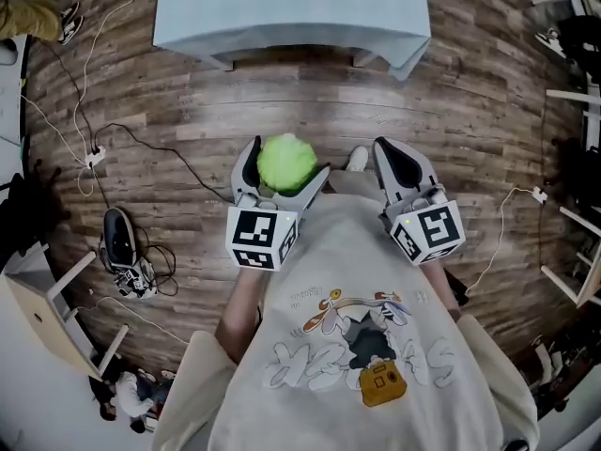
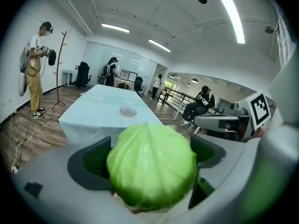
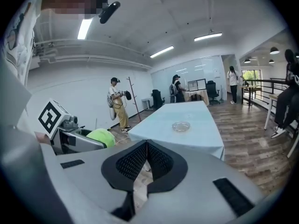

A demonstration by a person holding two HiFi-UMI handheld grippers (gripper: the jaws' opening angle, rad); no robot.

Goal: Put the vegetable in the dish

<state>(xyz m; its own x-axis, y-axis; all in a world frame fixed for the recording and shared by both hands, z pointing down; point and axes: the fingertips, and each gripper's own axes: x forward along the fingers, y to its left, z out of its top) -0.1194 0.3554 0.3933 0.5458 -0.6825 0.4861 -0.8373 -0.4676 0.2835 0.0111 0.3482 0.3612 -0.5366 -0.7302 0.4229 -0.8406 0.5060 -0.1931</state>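
Note:
A round green cabbage (image 1: 286, 162) sits between the jaws of my left gripper (image 1: 282, 172), which is shut on it and held above the wood floor near my chest. Seen from the left gripper view, the cabbage (image 2: 152, 164) fills the gap between the two dark pads. My right gripper (image 1: 402, 164) is beside it to the right, its jaws shut with nothing in them; its pads (image 3: 156, 161) meet at the tips. A small clear glass dish (image 2: 128, 111) rests on the pale blue table (image 1: 291, 12) ahead; the dish (image 3: 181, 126) also shows in the right gripper view.
Cables (image 1: 141, 144) and a shoe (image 1: 122, 242) lie on the wood floor at left. White furniture (image 1: 47, 322) stands at lower left, chair frames (image 1: 573, 242) at right. Several people stand or sit further back in the room; a coat stand (image 2: 60, 69) is left of the table.

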